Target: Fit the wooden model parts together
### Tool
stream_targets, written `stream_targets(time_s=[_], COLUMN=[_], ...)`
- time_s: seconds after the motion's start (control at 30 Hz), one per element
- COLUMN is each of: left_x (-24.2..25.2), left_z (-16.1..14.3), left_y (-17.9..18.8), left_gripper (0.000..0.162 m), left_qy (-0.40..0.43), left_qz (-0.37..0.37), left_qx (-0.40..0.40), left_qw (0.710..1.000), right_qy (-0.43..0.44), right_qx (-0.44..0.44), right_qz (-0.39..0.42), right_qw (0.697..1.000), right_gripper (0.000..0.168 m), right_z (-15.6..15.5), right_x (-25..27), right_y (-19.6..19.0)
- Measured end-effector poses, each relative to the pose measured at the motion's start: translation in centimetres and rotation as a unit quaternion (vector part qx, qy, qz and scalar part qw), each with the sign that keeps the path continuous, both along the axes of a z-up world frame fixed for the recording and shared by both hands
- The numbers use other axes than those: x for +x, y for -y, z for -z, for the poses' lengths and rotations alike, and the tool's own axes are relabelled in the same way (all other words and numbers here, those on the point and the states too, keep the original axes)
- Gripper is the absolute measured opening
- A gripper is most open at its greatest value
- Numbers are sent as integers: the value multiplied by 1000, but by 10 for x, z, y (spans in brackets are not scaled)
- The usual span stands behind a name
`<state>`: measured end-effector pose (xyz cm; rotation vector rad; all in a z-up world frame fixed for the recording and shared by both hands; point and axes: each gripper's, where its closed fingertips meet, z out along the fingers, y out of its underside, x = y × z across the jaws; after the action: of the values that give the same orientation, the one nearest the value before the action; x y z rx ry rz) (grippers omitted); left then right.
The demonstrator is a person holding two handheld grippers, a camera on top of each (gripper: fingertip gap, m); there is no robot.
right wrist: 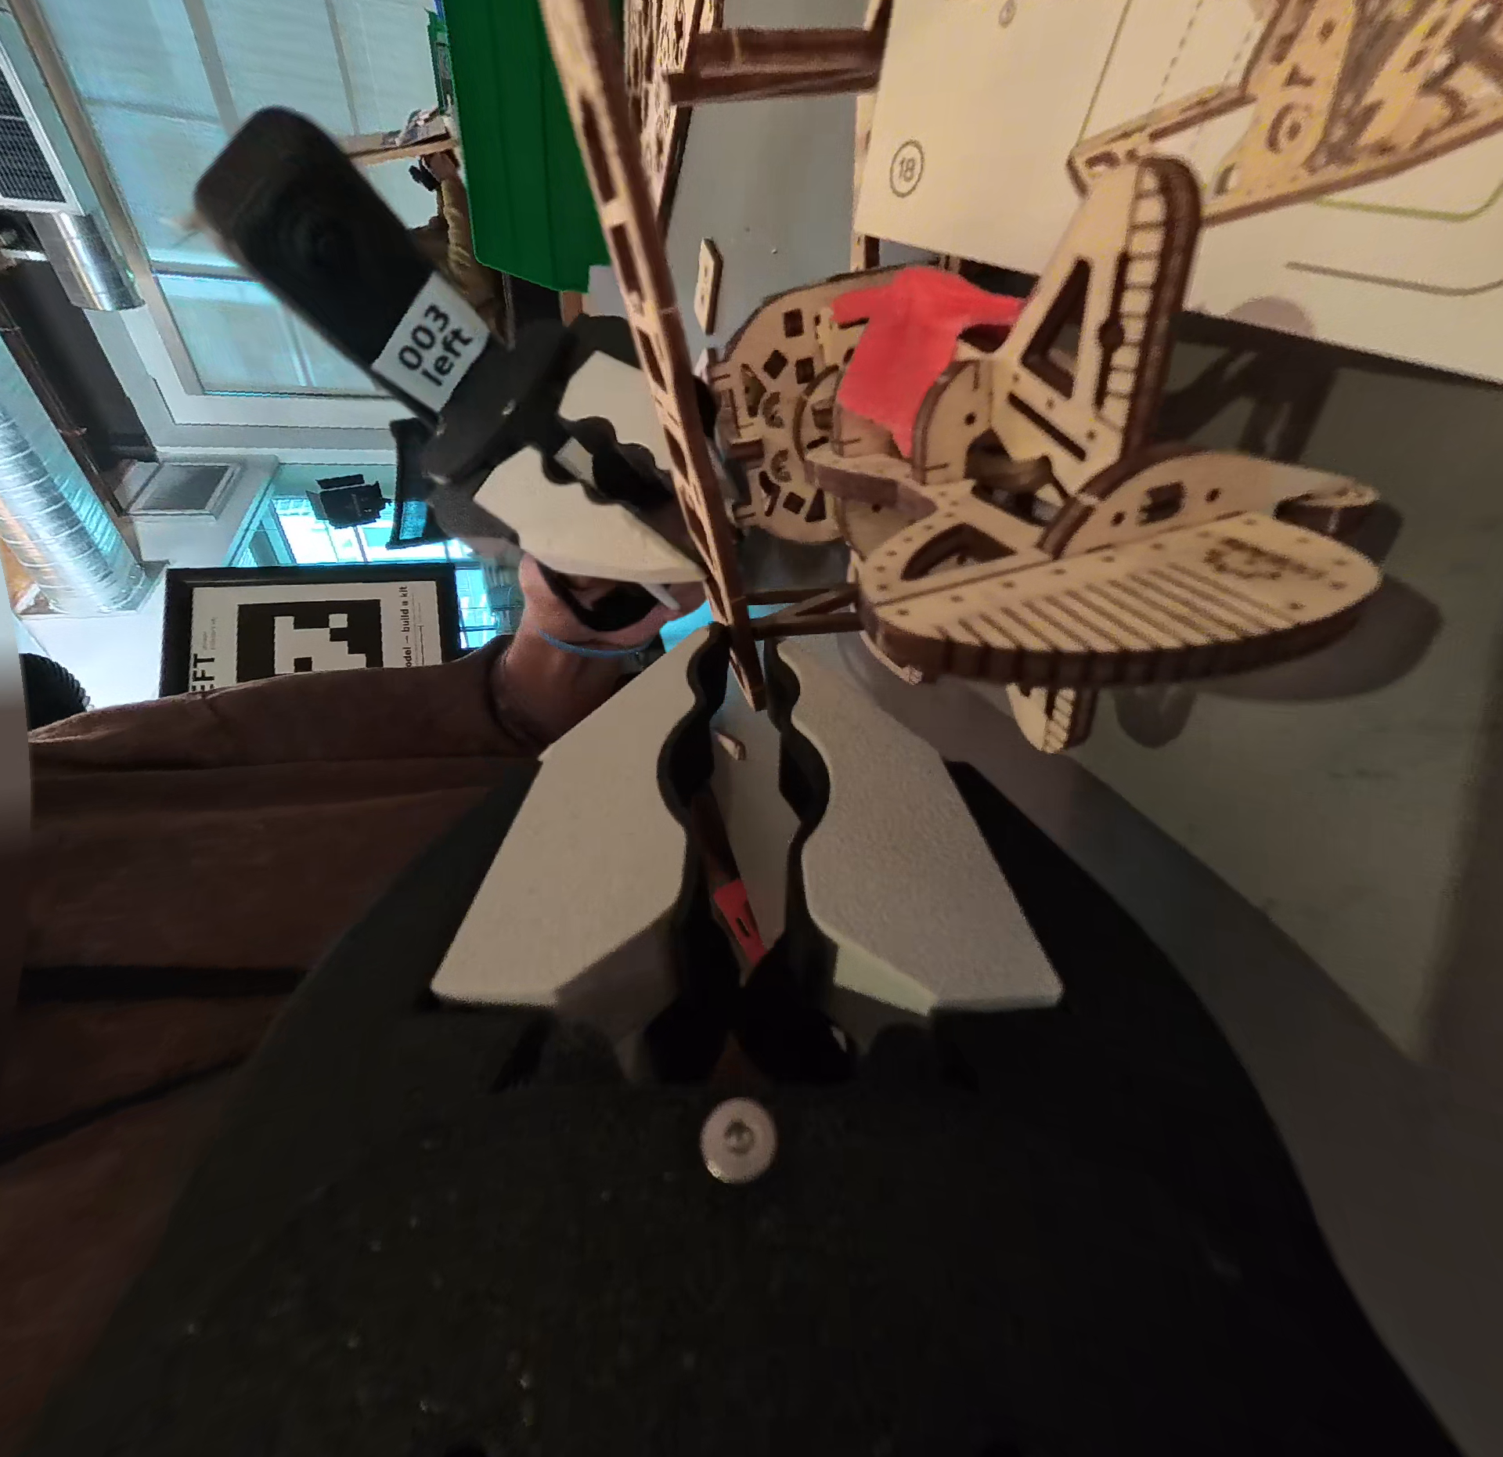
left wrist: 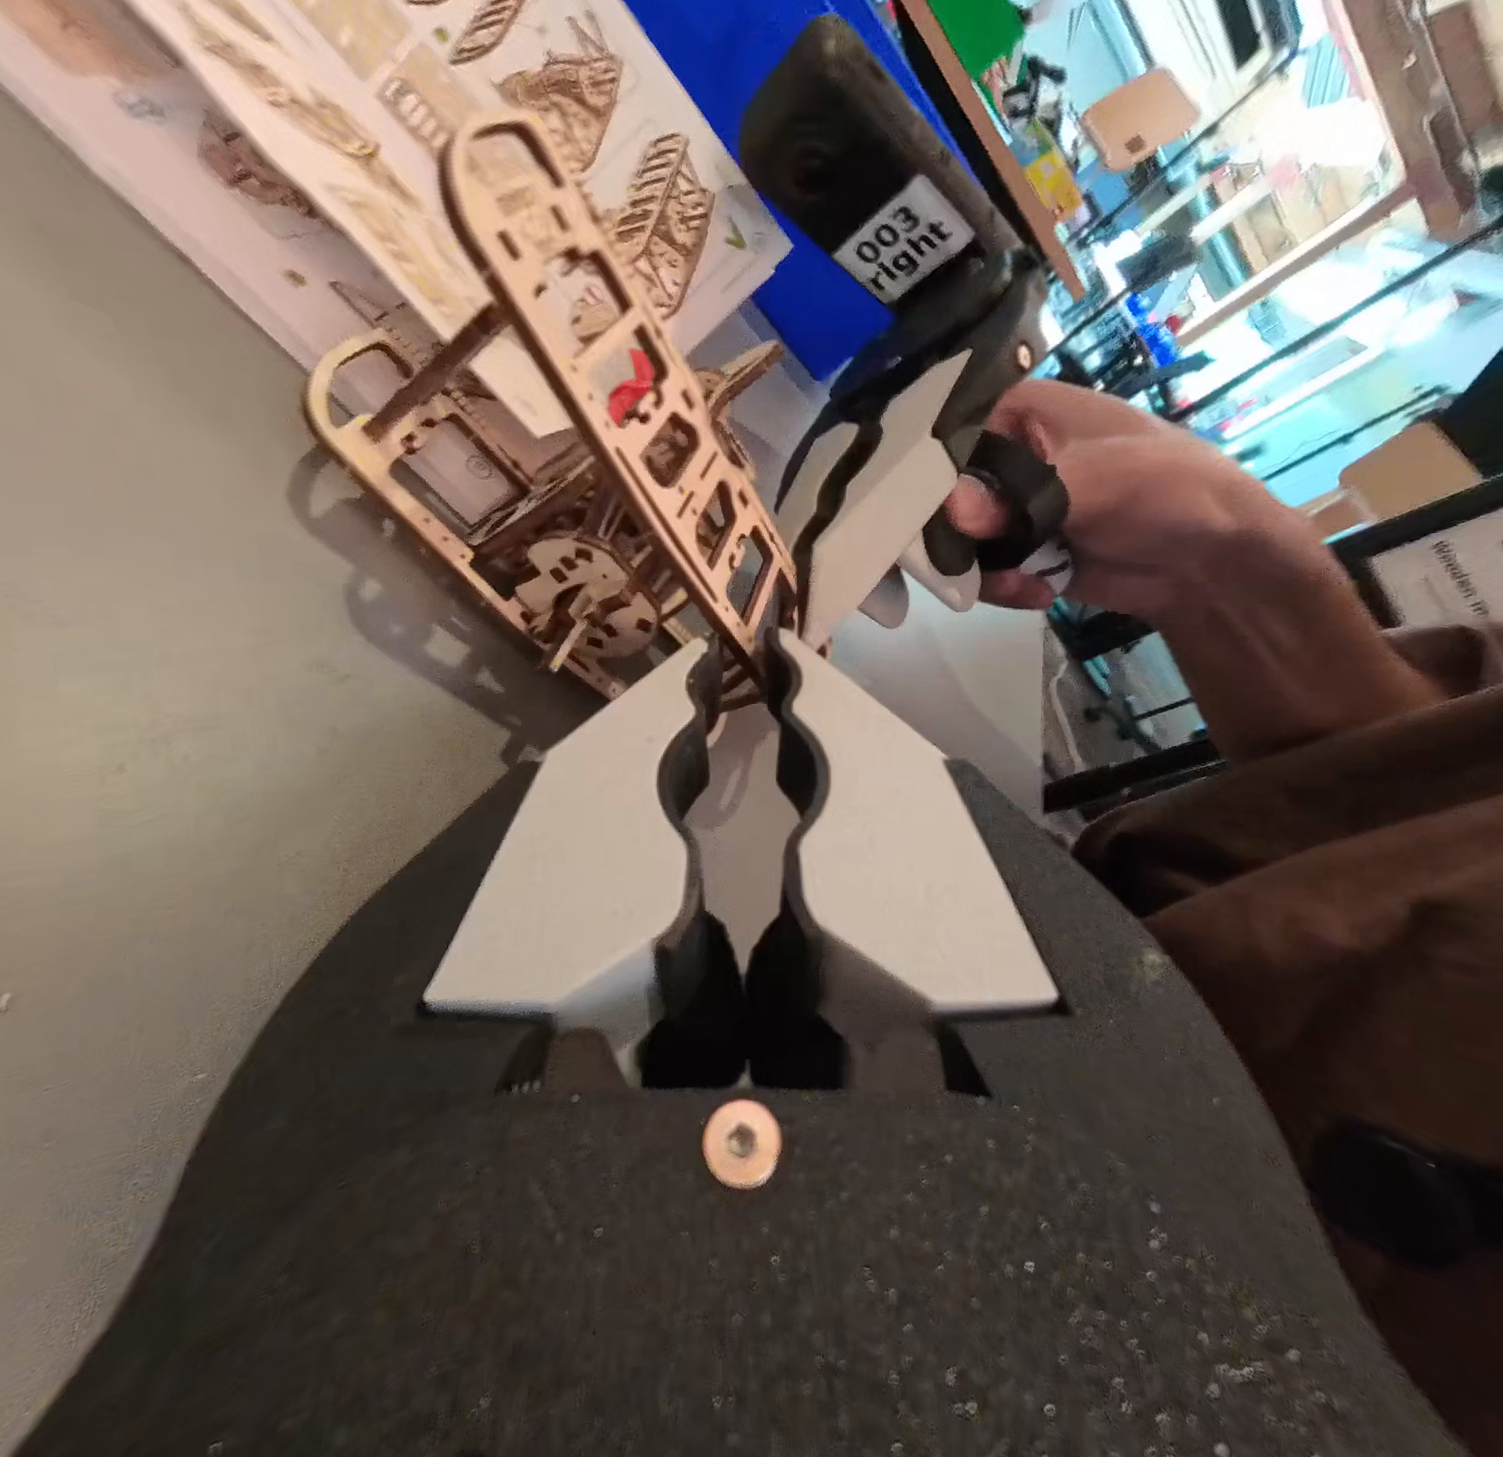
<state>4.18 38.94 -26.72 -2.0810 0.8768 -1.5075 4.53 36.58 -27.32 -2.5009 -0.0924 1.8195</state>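
Wing panel: long slotted wooden wing panel [left wrist: 602, 385] is standing raised off the grey tabletop [left wrist: 163, 604], its lower end pinched between both tools; in the right wrist view the same panel [right wrist: 651, 344] is showing edge-on, running up past the top of frame.
Left gripper: left gripper [left wrist: 744, 661] is clamping the panel's lower end at its very tips, jaws nearly closed with only the thin wood between them; from the right wrist view the left gripper [right wrist: 683, 539] is pressing against the panel's side.
Right gripper: right gripper [right wrist: 744, 661] is gripping the panel's bottom edge, jaws drawn in on the wood; in the left wrist view the right gripper [left wrist: 801, 621] is meeting the panel just beside the left tool's tips.
Hand: person's hand [left wrist: 1139, 507] in a brown sleeve [left wrist: 1342, 889] is squeezing the right tool's handle.
Model body: wooden plane body [right wrist: 1017, 474] with tail fins and a red piece [right wrist: 911, 344] is lying on the tabletop just beyond the panel; whether panel and body are touching cannot be told.
Lower wing: matching wing frame with gear parts [left wrist: 504, 515] is sitting on the table behind the raised panel.
Background: instruction sheet [left wrist: 504, 116] is lying at the table's far side, blue bin [left wrist: 773, 76] next to it.
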Motion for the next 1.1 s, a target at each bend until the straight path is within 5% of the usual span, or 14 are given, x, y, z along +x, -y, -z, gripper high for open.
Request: stream_targets(time_s=[0.3, 0.37, 0.53, 0.63, 0.8, 0.97, 1.1], left_x=[-1, -2, 0, 0, -1, -1, -1], left_z=[-1, 0, 0, 0, 1, 1, 1], left_y=[-1, -1, -2, -2, -3, -3, -3], left_gripper=[3, 2, 3, 3, 2, 3, 3], left_qy=[13, 12, 15, 15, 12, 9, 12], left_qz=[-21, -22, -27, -33, -45, -52, -62], left_qx=[-69, -70, -99, -103, -96, -90, -95], left_qw=[997, 997, 995, 994, 994, 995, 994], right_qy=[41, 67, 267, 335, 365, 334, 357], right_qx=[137, 210, 480, 567, 539, 575, 535], right_qz=[12, 27, -43, -36, -35, 21, -25], right_qw=[990, 975, 834, 751, 759, 746, 765], right_gripper=[18, 2, 0, 0, 0, 0, 0], right_z=[-15, -23, -18, -28, -10, -51, -12], right_x=[13, 21, 6, 0, 5, 9, 6], right_y=[-11, -15, -12, -18, -22, -23, -20])
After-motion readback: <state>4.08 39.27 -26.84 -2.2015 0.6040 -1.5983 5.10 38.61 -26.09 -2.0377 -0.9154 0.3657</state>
